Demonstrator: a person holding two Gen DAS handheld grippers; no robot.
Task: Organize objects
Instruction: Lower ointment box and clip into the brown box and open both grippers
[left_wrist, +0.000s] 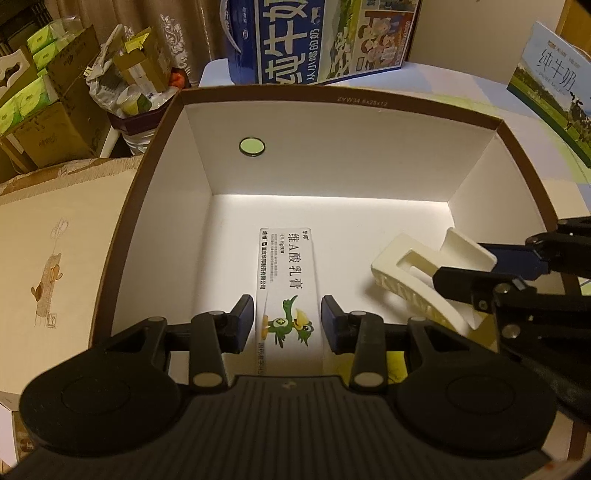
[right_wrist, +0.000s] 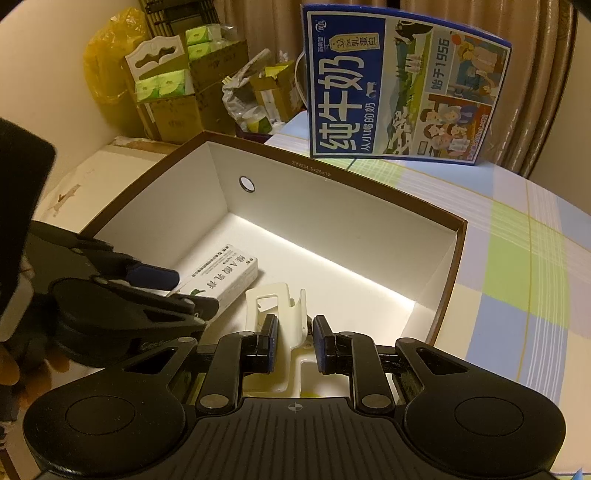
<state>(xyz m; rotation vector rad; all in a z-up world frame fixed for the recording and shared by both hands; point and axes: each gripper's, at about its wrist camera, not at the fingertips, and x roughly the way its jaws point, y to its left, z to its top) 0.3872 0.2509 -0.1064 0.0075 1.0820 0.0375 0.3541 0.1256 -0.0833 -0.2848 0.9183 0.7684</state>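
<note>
Both grippers reach into the storage box (left_wrist: 332, 96): left gripper (left_wrist: 288, 317) clamps the ointment carton (left_wrist: 286, 280), right gripper (right_wrist: 294, 338) pinches the cream hair claw clip (right_wrist: 284, 314), so I'd lower each flat before letting go.

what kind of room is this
Probably a lived-in home, perhaps a dining or storage corner: a checked tablecloth on the table, milk cartons standing on it, and stacked cardboard boxes of tissues along a curtain.

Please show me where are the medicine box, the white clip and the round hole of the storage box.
Medicine box (left_wrist: 286, 280): left wrist view, on its printed top face.
White clip (right_wrist: 275, 301): right wrist view, on its upper loop.
Round hole (left_wrist: 252, 146): left wrist view, its centre, in the far wall of the storage box (left_wrist: 332, 98).
</note>
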